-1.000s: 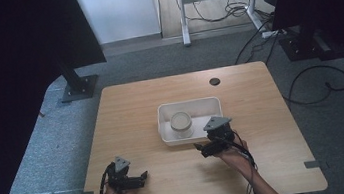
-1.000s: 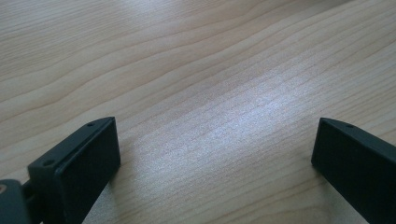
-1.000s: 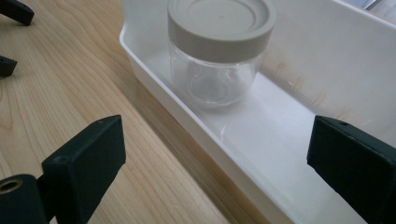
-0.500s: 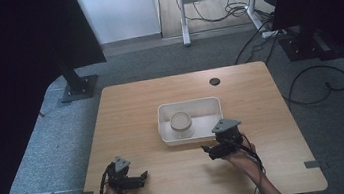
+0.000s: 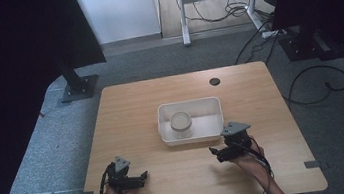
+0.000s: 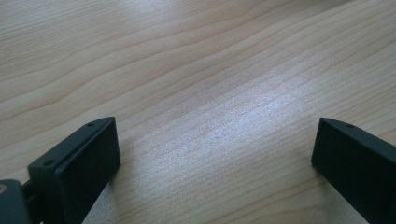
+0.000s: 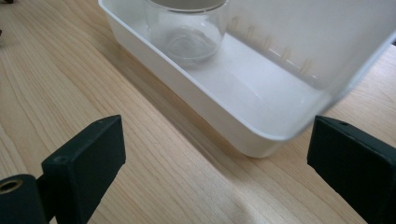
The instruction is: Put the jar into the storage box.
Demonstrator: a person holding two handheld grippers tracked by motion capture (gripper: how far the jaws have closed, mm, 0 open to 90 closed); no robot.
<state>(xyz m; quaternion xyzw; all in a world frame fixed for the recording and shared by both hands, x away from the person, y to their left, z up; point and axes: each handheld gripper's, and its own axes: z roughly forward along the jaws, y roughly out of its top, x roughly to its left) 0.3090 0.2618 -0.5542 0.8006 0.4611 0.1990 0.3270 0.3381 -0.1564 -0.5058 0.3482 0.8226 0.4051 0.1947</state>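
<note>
A white rectangular tray (image 5: 210,104) (image 7: 205,107) sits at the middle of the wooden table (image 5: 126,113). A clear glass jar (image 5: 181,124) (image 7: 187,32) with a pale lid stands upright in the tray's left half. My right gripper (image 5: 214,153) (image 7: 219,158) is open just in front of the tray's near right corner, jaws wide apart with nothing between them. My left gripper (image 5: 142,177) (image 6: 215,154) rests open near the table's front left, over bare wood.
A round cable hole (image 5: 215,81) lies near the table's far edge. Black stand bases (image 5: 79,87) and loose cables (image 5: 317,85) lie on the grey floor around the table. Bare wood stretches between the two grippers.
My right gripper has drawn back from the tray toward the front edge and to the right. The left gripper has stayed put.
</note>
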